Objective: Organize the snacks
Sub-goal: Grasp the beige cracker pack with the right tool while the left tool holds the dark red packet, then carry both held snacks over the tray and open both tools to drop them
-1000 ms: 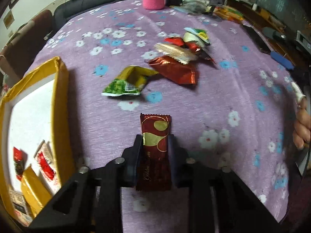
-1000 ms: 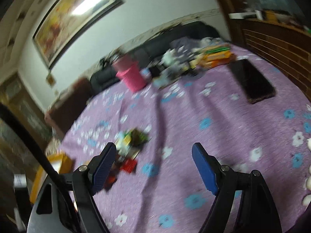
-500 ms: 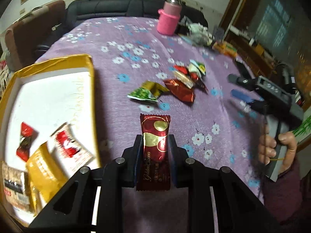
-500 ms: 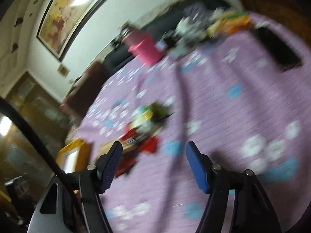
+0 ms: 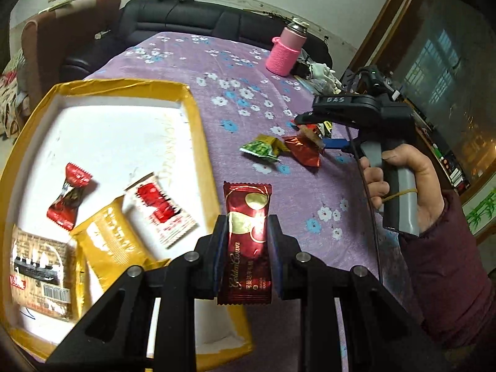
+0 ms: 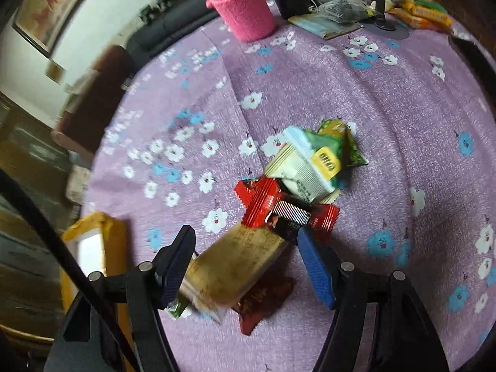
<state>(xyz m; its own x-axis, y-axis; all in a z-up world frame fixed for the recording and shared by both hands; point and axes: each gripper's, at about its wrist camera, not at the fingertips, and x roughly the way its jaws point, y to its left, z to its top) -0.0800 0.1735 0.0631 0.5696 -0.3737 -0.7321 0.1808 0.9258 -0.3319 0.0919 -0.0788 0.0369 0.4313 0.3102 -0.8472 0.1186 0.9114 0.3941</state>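
My left gripper [image 5: 248, 223] is shut on a dark red Golden Crown packet [image 5: 248, 204], held upright over the right rim of the yellow tray [image 5: 195, 114]. On the tray's white floor lie a red twist candy [image 5: 69, 195], a white-and-red packet [image 5: 159, 204], a golden packet [image 5: 108, 245] and a brown cracker packet [image 5: 40, 269]. My right gripper [image 6: 245, 238] is open, low over the snack pile. A golden-brown packet [image 6: 241, 263] lies between its fingers, and only the left pad is near it. Just beyond lie a red twist candy [image 6: 269, 204] and a white-and-green packet [image 6: 307, 167].
A pink-sleeved bottle [image 5: 286, 52] stands at the far side of the purple flowered cloth [image 6: 387, 108]. Loose clutter [image 6: 338, 9] and a dark phone [image 6: 474, 59] lie at the far right. A black sofa [image 5: 186, 15] is behind the table. A hand in a maroon sleeve [image 5: 403, 186] holds the right gripper.
My left gripper has carried the dark red packet leftward and a little up, to the tray's rim. My right gripper has swung down over the snack pile, and its jaws stand narrower.
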